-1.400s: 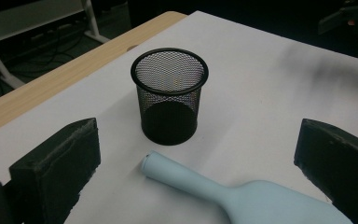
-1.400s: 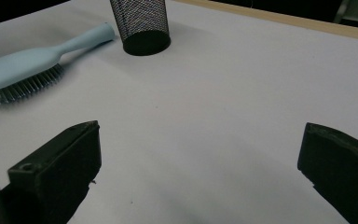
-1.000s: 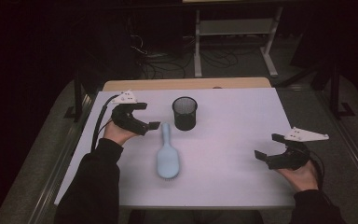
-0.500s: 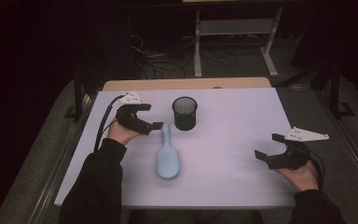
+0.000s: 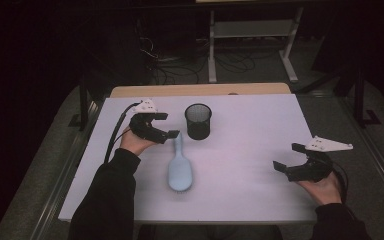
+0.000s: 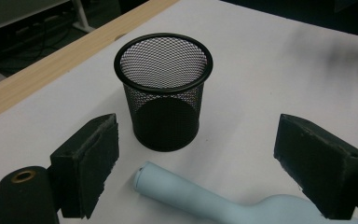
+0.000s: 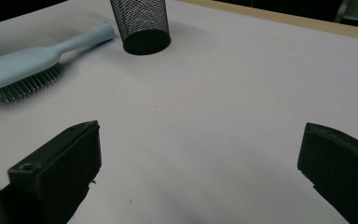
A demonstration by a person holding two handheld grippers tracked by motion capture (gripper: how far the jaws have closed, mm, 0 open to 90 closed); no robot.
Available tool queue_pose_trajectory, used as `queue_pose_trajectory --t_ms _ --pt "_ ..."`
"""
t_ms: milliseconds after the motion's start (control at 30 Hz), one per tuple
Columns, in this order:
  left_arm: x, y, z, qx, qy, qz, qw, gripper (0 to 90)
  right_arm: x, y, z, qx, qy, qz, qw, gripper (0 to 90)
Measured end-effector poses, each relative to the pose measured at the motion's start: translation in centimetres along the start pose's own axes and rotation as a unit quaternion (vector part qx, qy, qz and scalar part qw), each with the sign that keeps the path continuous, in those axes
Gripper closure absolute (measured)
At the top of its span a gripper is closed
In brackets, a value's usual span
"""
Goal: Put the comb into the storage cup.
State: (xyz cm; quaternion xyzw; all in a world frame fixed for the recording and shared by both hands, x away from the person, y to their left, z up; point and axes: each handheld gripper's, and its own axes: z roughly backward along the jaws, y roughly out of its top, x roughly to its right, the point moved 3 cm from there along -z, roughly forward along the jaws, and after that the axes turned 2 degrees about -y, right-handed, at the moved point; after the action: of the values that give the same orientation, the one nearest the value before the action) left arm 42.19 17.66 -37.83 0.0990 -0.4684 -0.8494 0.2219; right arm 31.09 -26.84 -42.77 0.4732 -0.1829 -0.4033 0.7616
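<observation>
Left gripper point(image 6: 196, 163) jaws wide apart over light stiff plastic hairbrush point(image 6: 223, 200); take its smooth narrow handle, likely slippery

A white table point(image 5: 250, 165) with a wooden strip along its far edge carried a black mesh cup point(image 5: 198, 121) standing upright near that edge, left of centre. A pale blue hairbrush point(image 5: 179, 166) lay bristles down just before it.
</observation>
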Motion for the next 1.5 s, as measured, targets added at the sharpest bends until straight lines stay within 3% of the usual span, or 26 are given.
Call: queue_pose_trajectory --t_ms 400,900,1267,1500 --pt "-0.1 -0.4 -1.2 -0.016 -0.003 -0.004 0.9999 20.2 0.0 0.0 0.0 0.000 0.001 0.000 1.0000 0.0" --pt "0.1 -1.0 -2.9 -0.043 -0.013 -0.014 0.9989 34.2 0.0 0.0 0.0 0.000 0.002 0.001 1.0000 0.0" --pt "-0.2 -1.6 -3.9 -0.061 -0.024 -0.009 0.9978 44.7 0.0 -0.1 0.0 -0.002 0.002 0.000 1.0000 0.0" --pt "-0.4 -2.0 -4.5 -0.072 -0.017 -0.005 0.9972 50.2 0.0 -0.1 0.1 -0.001 0.003 -0.001 1.0000 0.0"
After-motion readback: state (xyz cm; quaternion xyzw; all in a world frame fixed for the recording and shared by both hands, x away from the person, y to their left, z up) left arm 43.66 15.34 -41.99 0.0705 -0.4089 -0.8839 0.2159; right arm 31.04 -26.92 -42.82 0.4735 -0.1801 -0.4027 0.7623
